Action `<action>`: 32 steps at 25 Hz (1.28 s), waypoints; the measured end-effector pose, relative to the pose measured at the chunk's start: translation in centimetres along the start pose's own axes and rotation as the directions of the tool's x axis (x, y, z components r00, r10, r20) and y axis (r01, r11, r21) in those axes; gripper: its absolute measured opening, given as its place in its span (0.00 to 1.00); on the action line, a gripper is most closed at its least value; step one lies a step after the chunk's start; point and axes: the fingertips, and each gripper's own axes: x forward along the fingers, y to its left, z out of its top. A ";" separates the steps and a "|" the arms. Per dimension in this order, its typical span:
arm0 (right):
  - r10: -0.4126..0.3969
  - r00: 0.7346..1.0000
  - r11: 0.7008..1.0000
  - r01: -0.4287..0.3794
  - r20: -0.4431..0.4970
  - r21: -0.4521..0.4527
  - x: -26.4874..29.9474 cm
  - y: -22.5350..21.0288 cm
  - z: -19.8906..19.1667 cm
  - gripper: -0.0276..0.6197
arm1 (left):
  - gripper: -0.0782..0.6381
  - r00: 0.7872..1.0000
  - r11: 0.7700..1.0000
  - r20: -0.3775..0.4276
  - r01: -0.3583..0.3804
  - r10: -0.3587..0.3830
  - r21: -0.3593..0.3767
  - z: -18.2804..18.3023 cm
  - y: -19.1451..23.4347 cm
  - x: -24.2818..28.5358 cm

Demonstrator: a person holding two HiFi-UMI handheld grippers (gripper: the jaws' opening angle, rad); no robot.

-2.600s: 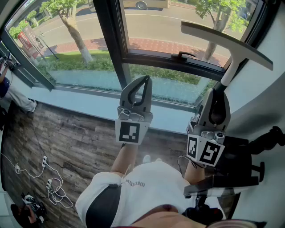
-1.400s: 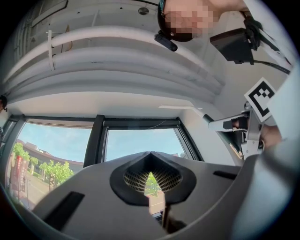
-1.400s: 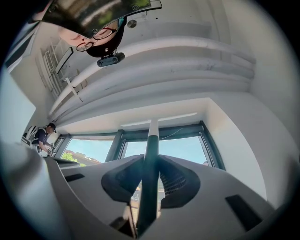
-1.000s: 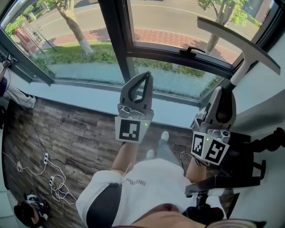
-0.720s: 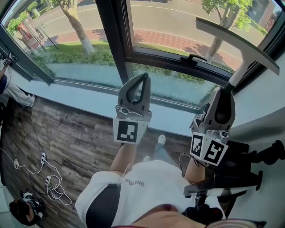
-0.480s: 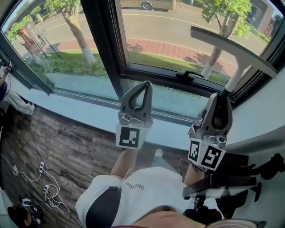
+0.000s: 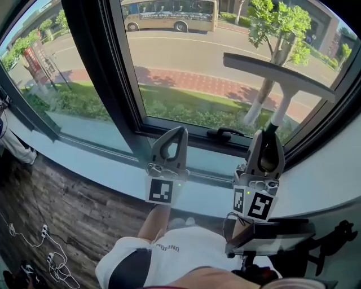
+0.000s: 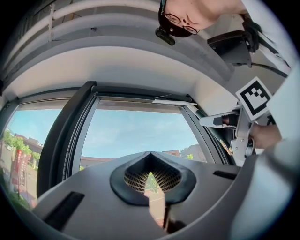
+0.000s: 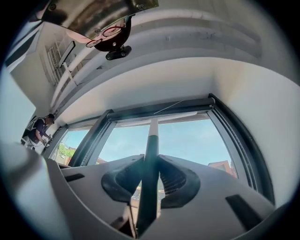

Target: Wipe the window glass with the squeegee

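The squeegee (image 7: 280,79) is held upright in the right gripper (image 7: 269,135), whose jaws are clamped on the dark lower part of its handle (image 9: 149,159). The white blade is carried across the right part of the window glass (image 7: 186,62), tilted down towards the right edge of the pane. In the right gripper view it is seen close under the upper edge of the dark window frame (image 7: 96,62). Whether the blade is pressed against the glass cannot be told.

The left gripper (image 7: 179,133) is raised just beside the right one, over the pale sill (image 7: 107,169). Its jaws are brought together at the tips and nothing is held between them. A black window handle (image 7: 224,134) is fixed to the lower edge of the frame, between the two grippers in the head view.

Through the glass a bus (image 7: 169,16) is seen on the road, and a tree (image 7: 276,28) behind the blade. White cables (image 7: 34,248) are spread over the wooden floor (image 7: 62,209) at the lower left
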 end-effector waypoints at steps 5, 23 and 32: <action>-0.008 1.000 1.000 0.008 0.017 -0.004 3.0 -1.0 -0.4 0.20 | 0.10 1.000 1.000 0.000 0.014 -0.014 0.020 -0.4 1.2 2.5; -0.046 0.997 0.996 0.051 0.059 -0.079 8.5 -7.8 0.4 0.20 | 0.10 0.997 0.997 0.015 0.072 -0.072 0.001 -1.5 2.7 3.9; -0.078 0.997 0.996 0.079 0.012 -0.048 14.3 -17.3 3.4 0.20 | 0.10 0.997 0.997 0.013 0.077 -0.077 0.013 -1.4 3.4 4.0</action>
